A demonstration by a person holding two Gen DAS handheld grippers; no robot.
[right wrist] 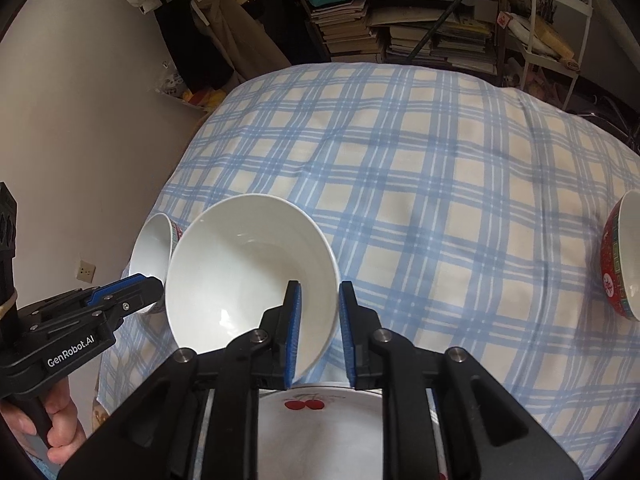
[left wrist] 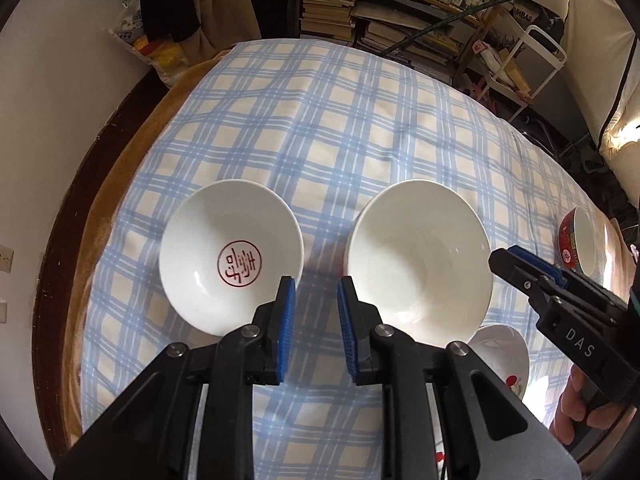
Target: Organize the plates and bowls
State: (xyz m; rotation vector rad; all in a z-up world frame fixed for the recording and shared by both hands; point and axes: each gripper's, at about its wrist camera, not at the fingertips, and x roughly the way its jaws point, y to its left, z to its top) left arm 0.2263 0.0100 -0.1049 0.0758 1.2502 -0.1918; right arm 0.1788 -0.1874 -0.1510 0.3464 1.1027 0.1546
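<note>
Two white bowls stand side by side on the blue checked tablecloth (left wrist: pixel 320 140). One bowl has a red seal mark (left wrist: pixel 230 256) inside; the other is a larger plain white bowl (left wrist: pixel 420 256). My left gripper (left wrist: pixel 316 292) hangs between them, open, with only cloth showing in its gap. My right gripper (right wrist: pixel 320 286) is open and straddles the plain bowl's (right wrist: pixel 248 272) right rim, one pad inside and one outside. In the left wrist view the right gripper (left wrist: pixel 500 260) shows beside that rim. A cherry plate (right wrist: pixel 320 420) lies under my right gripper.
A red patterned bowl (right wrist: pixel 620 264) stands at the right of the cloth. Book shelves (left wrist: pixel 380 20) and a white wire cart (right wrist: pixel 556 20) stand beyond the far edge. The table's brown rim (left wrist: pixel 80 200) and a wall are at the left. A hand (right wrist: pixel 60 420) holds the left gripper.
</note>
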